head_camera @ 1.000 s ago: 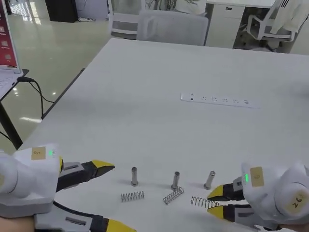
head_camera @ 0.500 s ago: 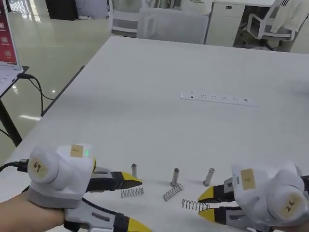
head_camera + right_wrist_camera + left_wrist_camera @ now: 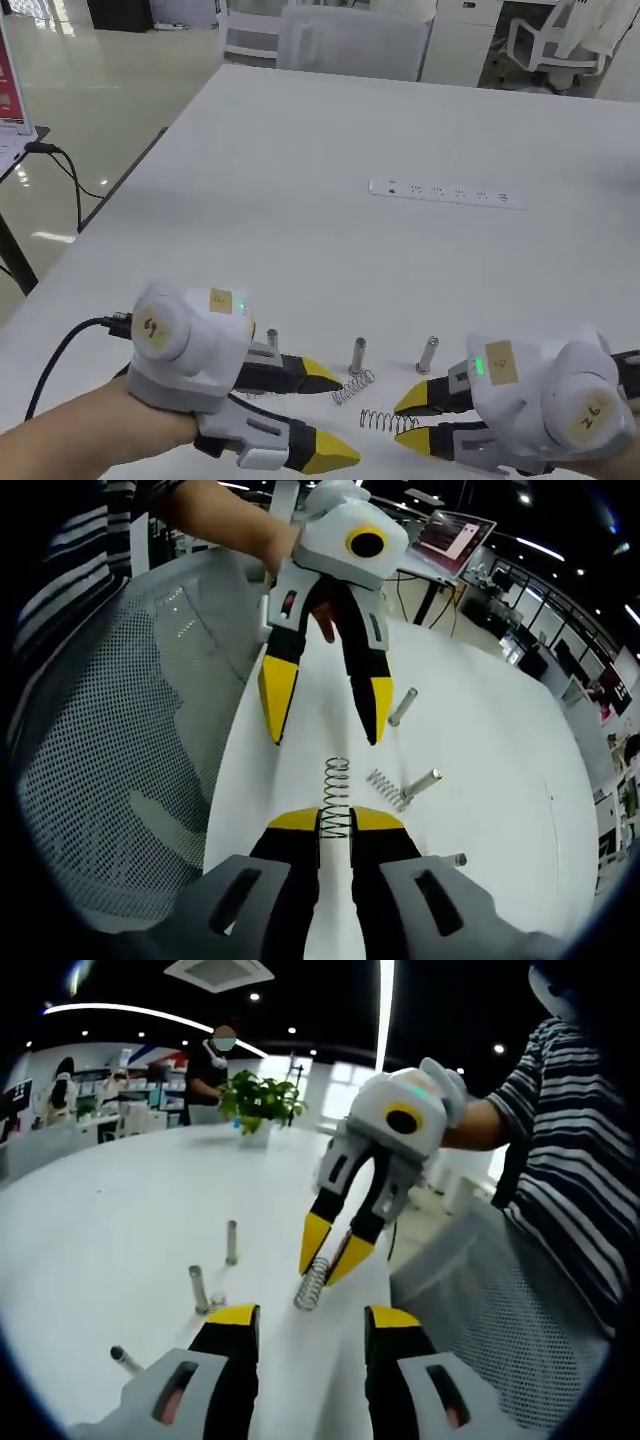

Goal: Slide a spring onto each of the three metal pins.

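Bottom centre of its own view: right gripper, jaws closed down on one spring. It pinches the near end, so the free end pokes forward, presumably to go over a pin. Bottom of its own view: left gripper, jaws wide apart, nothing in them, facing the held spring.

Lower centre of head view, all upright and bare: left pin, middle pin, right pin. A second spring lies on the table by the middle pin; it may touch the base, unclear.
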{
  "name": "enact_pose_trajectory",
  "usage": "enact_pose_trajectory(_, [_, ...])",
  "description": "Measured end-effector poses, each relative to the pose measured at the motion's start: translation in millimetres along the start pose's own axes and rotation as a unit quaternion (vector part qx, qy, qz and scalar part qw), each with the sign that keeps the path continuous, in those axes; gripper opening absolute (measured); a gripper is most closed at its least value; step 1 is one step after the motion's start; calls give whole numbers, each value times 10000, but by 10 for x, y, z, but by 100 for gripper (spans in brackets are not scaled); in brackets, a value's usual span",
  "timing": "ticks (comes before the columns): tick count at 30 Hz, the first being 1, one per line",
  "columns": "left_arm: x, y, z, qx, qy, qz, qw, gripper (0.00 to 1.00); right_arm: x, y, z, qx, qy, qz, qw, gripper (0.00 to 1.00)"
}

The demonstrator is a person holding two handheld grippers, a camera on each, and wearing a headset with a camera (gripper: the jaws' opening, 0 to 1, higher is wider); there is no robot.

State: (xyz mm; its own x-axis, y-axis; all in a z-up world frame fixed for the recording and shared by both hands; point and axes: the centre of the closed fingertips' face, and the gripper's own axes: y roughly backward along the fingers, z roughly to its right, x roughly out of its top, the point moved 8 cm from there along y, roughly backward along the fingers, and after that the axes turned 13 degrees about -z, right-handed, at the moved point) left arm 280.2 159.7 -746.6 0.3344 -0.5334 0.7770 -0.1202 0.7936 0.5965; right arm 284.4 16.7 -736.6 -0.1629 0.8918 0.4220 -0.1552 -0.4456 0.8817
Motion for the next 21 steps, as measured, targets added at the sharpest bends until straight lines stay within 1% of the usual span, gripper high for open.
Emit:
enact_pose_trajectory(4, [45, -66, -8, -22, -65, 21, 10000, 33, 12, 17, -10, 22, 24, 44, 10000, 8])
enact_pose_trajectory(6, [51, -98, -31, -19, -62, 42, 10000, 30, 22, 26, -15, 36, 19, 81, 10000, 8])
enact_pose_trajectory(9, [65, -138, -29, -46, -123, 58, 9999, 25, 21, 32, -21, 46, 53, 79, 9999, 8])
enact_pose_trajectory(11, [63, -162, -21, -73, -144, 36, 9999, 24, 14, 39, -16, 21, 73, 67, 9999, 8])
enact_pose_trajectory(16, [62, -175, -10, -122, -244, 5, 9996, 21, 6, 46, -9, 40, 69, 55, 10000, 8])
enact_pose_trajectory(18, [69, -176, -12, -95, -329, 20, 9994, 18, 11, 44, -11, 51, 67, 58, 9999, 8])
enact_pose_trajectory(21, [77, -183, -13, -99, -343, 54, 9993, 16, 27, 38, -17, 66, 77, 81, 9999, 8])
